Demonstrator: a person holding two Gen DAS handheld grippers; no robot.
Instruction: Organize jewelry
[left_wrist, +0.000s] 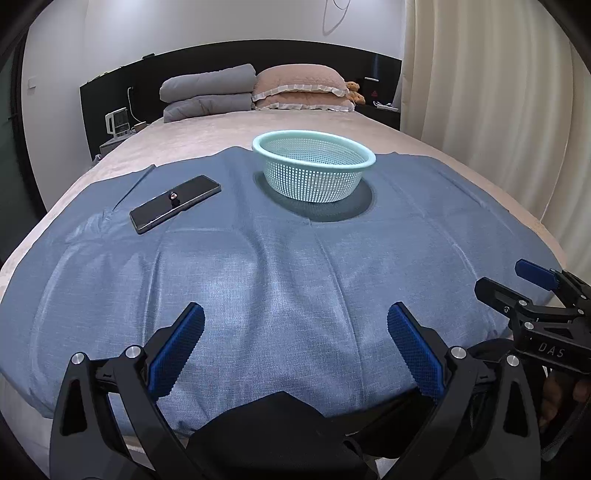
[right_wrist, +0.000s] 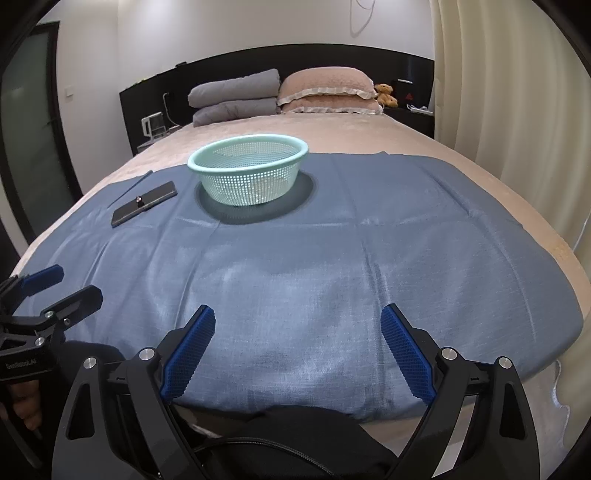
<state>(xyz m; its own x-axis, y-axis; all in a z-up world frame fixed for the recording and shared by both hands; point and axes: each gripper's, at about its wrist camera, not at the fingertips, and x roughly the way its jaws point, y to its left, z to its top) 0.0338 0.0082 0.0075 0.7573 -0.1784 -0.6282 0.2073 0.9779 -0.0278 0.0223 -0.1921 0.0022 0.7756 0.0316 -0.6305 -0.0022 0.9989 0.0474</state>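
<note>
The blue cloth (left_wrist: 280, 266) looks woven and matt, creased in soft folds, over a pale, faintly textured bedspread (left_wrist: 207, 136). The mint basket (left_wrist: 313, 166) is smooth perforated plastic — the dark tray (left_wrist: 175, 204) glossy. Both grippers' pads (right_wrist: 189, 358) show knobbly blue rubber on matt black frames with bright metal bolts.

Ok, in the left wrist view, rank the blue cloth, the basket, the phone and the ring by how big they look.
Largest to smallest as they appear:
1. blue cloth, covering most of the bed's near end
2. basket
3. phone, clearly smaller than the basket at a similar distance
4. ring, a tiny item sitting on the phone
</note>
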